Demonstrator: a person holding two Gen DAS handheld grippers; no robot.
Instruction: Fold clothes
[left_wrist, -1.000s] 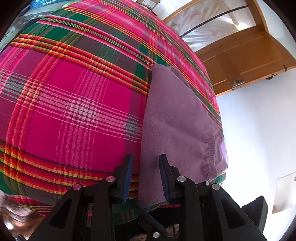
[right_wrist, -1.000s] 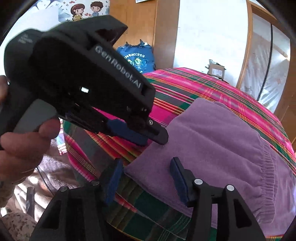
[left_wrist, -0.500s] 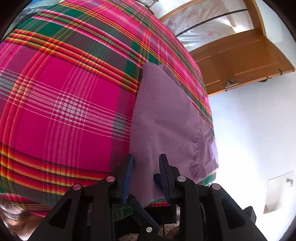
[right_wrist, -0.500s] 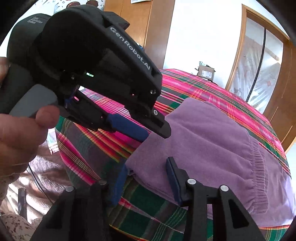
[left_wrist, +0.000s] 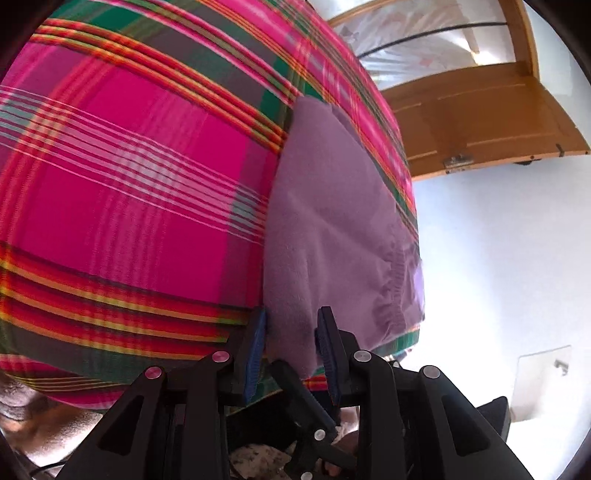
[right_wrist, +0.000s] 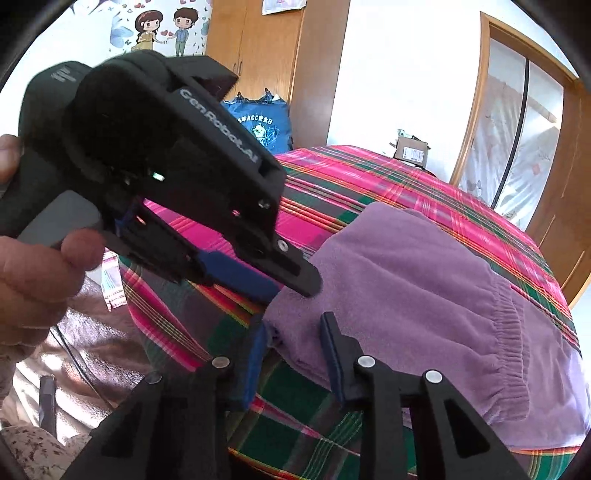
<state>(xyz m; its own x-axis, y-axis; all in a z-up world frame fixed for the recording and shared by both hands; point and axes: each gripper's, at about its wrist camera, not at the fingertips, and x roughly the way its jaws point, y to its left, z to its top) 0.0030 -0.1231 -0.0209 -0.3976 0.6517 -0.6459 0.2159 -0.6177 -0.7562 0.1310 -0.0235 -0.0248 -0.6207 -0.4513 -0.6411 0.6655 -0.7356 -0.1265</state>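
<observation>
One purple garment (right_wrist: 417, 295) lies folded on the plaid cloth (left_wrist: 129, 192), close to the cloth's near edge and running along its right-hand edge, with its gathered elastic band (right_wrist: 513, 332) toward the right. To its left, the cloth is bare and wide, which leaves plenty of room that way; to the right the cloth drops off almost at once to white floor.

Two tools meet at the garment's near corner. The left tool (left_wrist: 290, 343) has its blue pads partly open with the corner of purple fabric lying between them (the pads are near the fabric on both sides, but a firm pinch is not visible). The right tool (right_wrist: 293, 343) is likewise partly open, its pads straddling the same folded corner without closing on it. In the right wrist view the left tool's tip touches the garment just above that corner, and a hand (right_wrist: 33, 273) grips its handle.

Whatever lies beneath the cloth is hidden. One blue bag (right_wrist: 264, 123) and one cardboard box (right_wrist: 412, 151) stand beyond the far edge.
</observation>
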